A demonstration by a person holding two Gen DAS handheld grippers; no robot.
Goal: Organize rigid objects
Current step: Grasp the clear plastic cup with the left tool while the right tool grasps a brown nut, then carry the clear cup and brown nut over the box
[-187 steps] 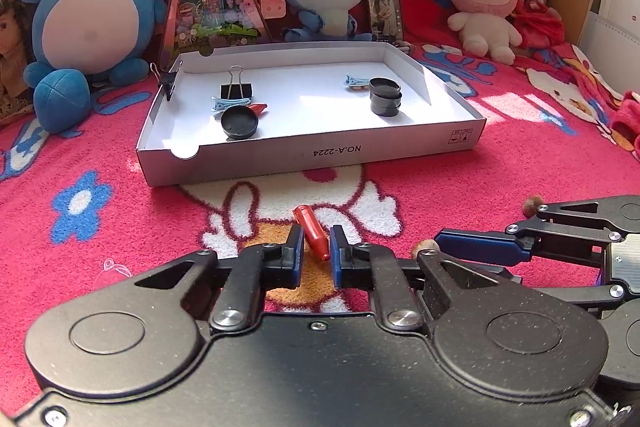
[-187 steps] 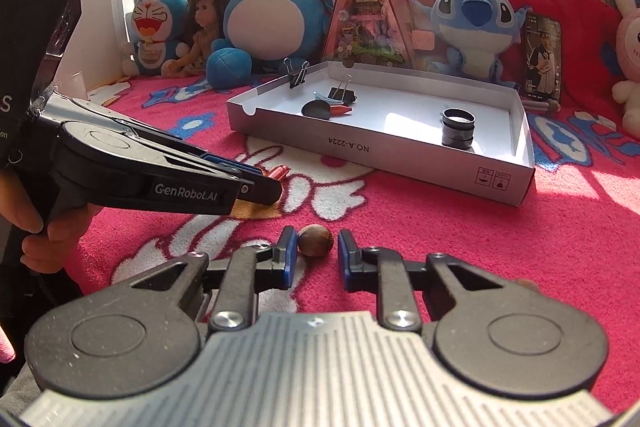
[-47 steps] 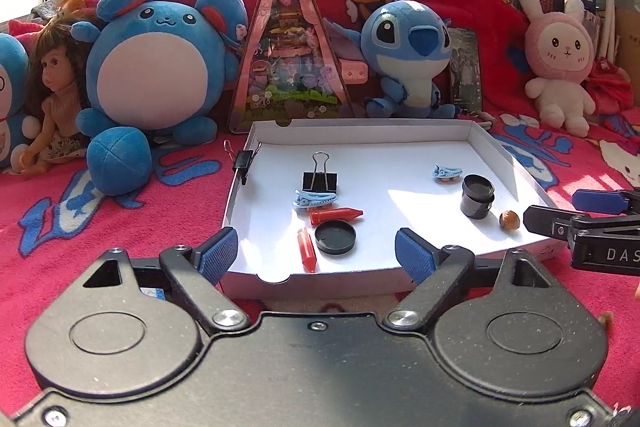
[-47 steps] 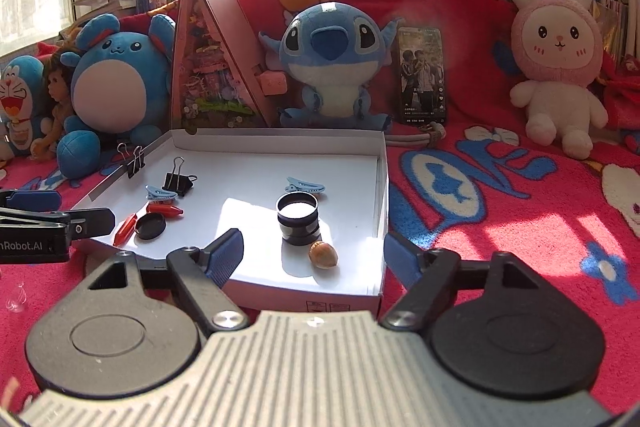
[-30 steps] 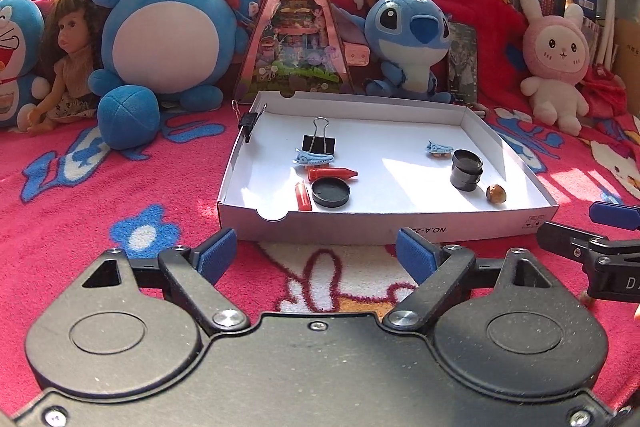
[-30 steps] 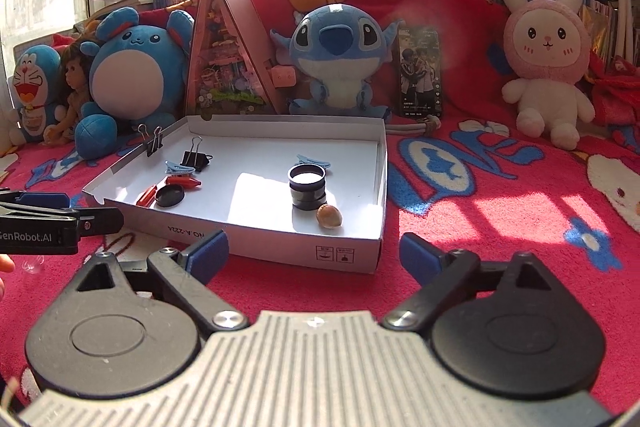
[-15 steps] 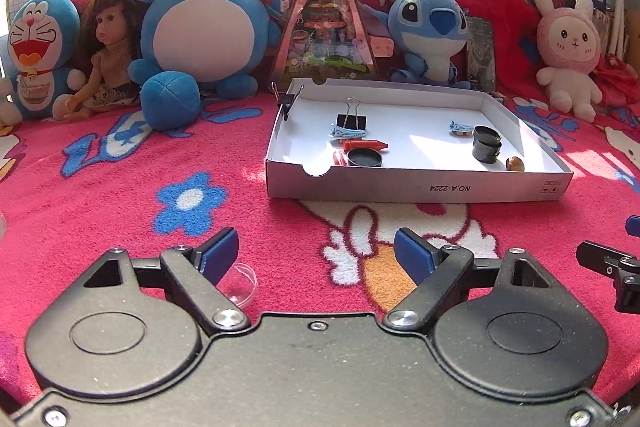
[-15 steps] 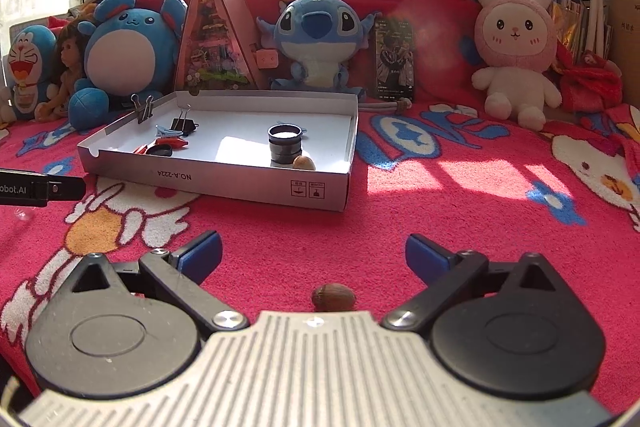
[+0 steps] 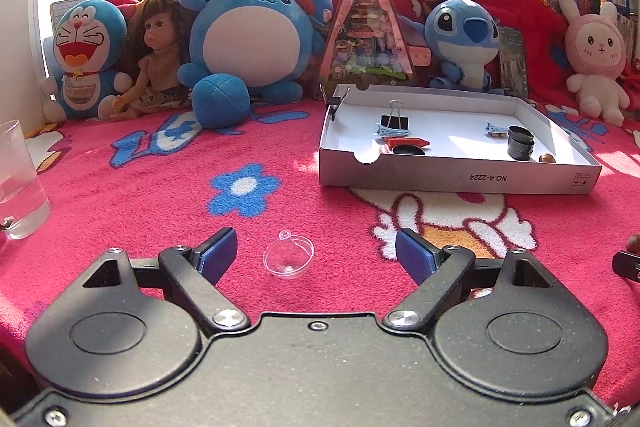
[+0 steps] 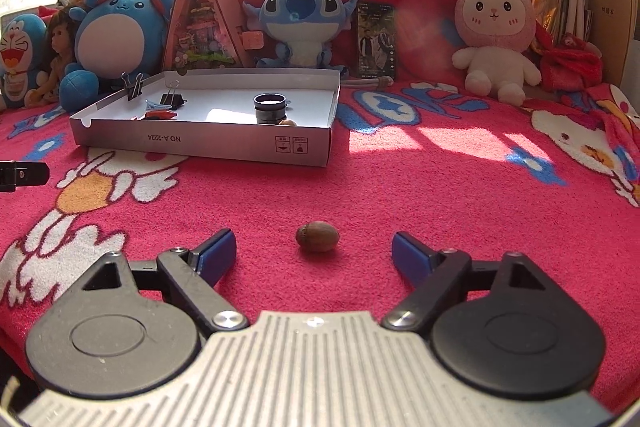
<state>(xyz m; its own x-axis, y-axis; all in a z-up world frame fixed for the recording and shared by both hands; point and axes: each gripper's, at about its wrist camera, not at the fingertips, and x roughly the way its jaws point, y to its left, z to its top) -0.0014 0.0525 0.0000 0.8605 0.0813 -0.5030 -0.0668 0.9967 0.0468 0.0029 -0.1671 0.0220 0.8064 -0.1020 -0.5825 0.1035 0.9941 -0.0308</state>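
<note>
**Left wrist view: two wide grippers, each lined up on a loose item**

Left wrist view: a red fleece blanket (image 9: 160, 187) with cartoon prints carries everything. Toward its far edge sits a shallow white cardboard box lid (image 9: 452, 177), already holding clips, crayons, black caps and a nut.

The left gripper (image 9: 316, 253) is spread wide and empty. A small clear plastic half-sphere (image 9: 288, 259) lies on the blanket between its blue pads, nearer the left one. It is see-through, hollow and open side up, with a tiny loop at its rim.

In the right wrist view, the right gripper (image 10: 314, 253) is also wide and empty. A small brown oval acorn-like nut (image 10: 318, 236), smooth with a darker cap end, lies on the blanket just ahead, about midway between the fingers.

To pick up well, I judge each gripper should lower until its pads flank the item, centre it, then close gently: the thin shell may flex or pop out, and the nut may roll.
</note>
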